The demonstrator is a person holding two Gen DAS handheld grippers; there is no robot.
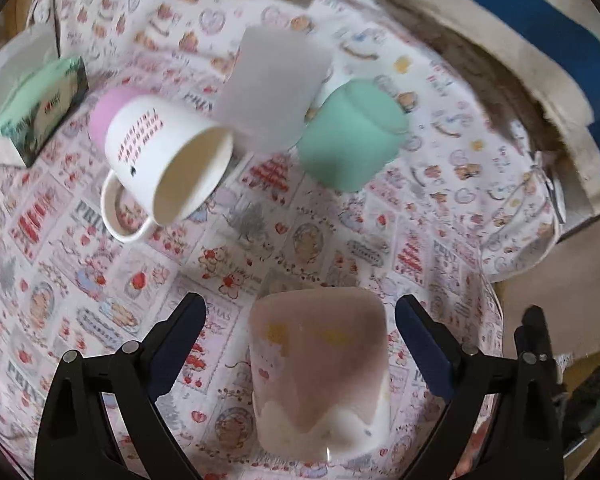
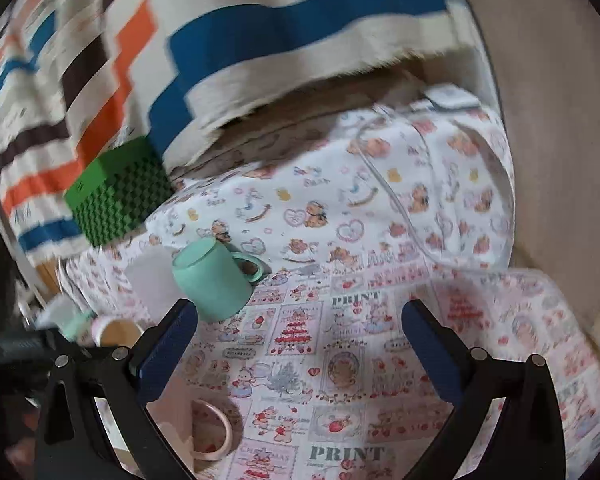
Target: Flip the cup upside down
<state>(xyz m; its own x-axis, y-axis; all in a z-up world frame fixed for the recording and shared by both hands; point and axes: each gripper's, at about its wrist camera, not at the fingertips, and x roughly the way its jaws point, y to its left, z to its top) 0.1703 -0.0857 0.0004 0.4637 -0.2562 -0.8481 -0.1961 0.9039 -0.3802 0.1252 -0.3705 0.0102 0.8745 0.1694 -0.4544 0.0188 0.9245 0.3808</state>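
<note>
printed cotton tablecloth [image 1: 308, 240], glossy pink cup [image 1: 320, 372] inverted — left gripper [image 1: 300, 344] wide apart

The pink-brown glazed ceramic cup with a cream drip-edged band and small yellow marks [image 1: 320, 368] stands upside down on the printed cloth — flat base up, cream rim down. Its pale pink loop handle [image 2: 214, 428] shows in the right wrist view.

Right gripper [image 2: 300, 344] fingers spread, empty, above the patterned tablecloth [image 2: 380, 360]; green mug [image 2: 212, 280] inverted ahead; pink cup [image 2: 204, 428] lower left.
</note>
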